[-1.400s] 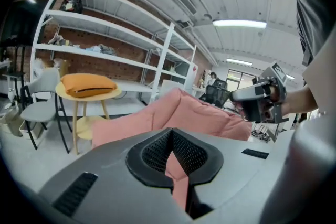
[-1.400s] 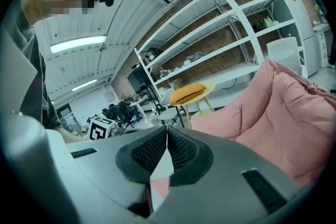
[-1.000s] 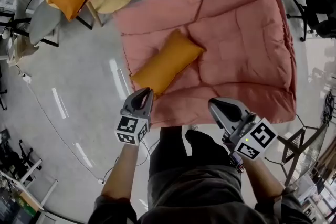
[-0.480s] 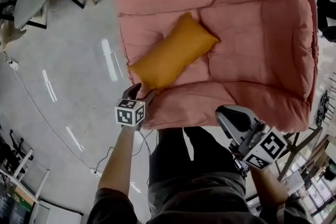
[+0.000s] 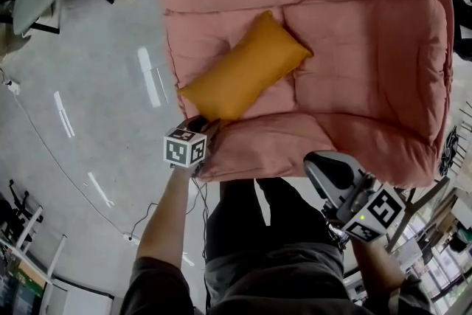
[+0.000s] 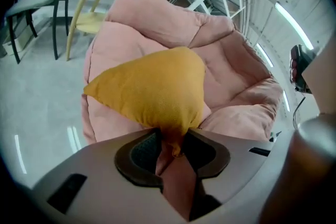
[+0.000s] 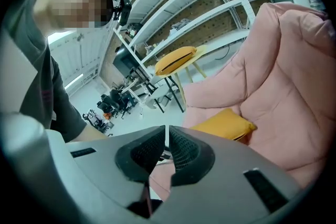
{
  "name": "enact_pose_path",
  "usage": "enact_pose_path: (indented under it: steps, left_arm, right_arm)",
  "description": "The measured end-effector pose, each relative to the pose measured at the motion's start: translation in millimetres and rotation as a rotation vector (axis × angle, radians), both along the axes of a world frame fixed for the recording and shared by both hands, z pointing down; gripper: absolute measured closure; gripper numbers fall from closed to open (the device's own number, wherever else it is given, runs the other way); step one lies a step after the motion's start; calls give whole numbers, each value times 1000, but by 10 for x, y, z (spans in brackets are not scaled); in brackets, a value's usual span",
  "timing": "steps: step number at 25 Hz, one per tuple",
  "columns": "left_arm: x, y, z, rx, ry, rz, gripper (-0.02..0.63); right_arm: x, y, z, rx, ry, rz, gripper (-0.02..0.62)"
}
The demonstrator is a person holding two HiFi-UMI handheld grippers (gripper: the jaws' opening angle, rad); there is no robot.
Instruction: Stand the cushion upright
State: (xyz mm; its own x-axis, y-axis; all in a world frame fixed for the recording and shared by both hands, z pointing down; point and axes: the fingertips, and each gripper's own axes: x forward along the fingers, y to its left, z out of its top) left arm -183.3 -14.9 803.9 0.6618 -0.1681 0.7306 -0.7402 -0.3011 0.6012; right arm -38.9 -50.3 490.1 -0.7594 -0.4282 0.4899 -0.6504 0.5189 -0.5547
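The left gripper (image 5: 205,127) has dropped to the near corner of the orange cushion (image 5: 247,70). Its fingers (image 6: 139,155) have just been closing and now pinch that corner. The cushion lies flat, slantwise on the seat of the pink sofa (image 5: 369,33). The right gripper (image 5: 318,162) hangs by the sofa's front edge, its fingers closed on nothing.

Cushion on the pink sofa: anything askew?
Yes. The orange cushion lies flat and diagonal on the pink sofa, not upright. The left gripper's jaws have just been closing on its near corner.
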Motion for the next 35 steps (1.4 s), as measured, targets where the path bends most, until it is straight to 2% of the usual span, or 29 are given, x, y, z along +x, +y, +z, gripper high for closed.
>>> enact_pose_path:
  steps: [6, 9, 12, 14, 17, 20, 23, 29, 32, 35]
  left_arm:
    - [-43, -341, -892, 171, 8, -99, 539]
    - [-147, -560, -1421, 266, -14, -175, 555]
    - [-257, -704, -1876, 326, -52, -244, 563]
    - [-280, -726, -2129, 340, -97, -249, 565]
    - [-162, -701, -2460, 325, -207, -180, 564]
    - [132, -785, -2680, 326, -250, -127, 558]
    - [516, -1071, -2621, 364, -230, -109, 554]
    - [1687, -1841, -2482, 479, -47, -47, 548]
    - [2142, -2103, -2434, 492, 25, -25, 555]
    - [2480, -2306, -2340, 484, 56, -2, 563]
  right_arm:
    - [142, 7, -276, 24, 2, 2, 578]
    - [230, 7, -443, 48, -23, 16, 578]
    - [335, 3, -596, 74, -53, 31, 578]
    - [407, -1, -698, 91, -68, 41, 578]
    - [522, 5, -870, 117, -87, 59, 578]
    - [697, 6, -996, 134, -92, 88, 578]
    - [909, -17, -1044, 140, -85, 136, 578]
    - [1394, -31, -962, 120, -43, 256, 578]
    - [1541, -34, -896, 102, -31, 304, 578]
    - [1572, -42, -836, 79, -29, 323, 578]
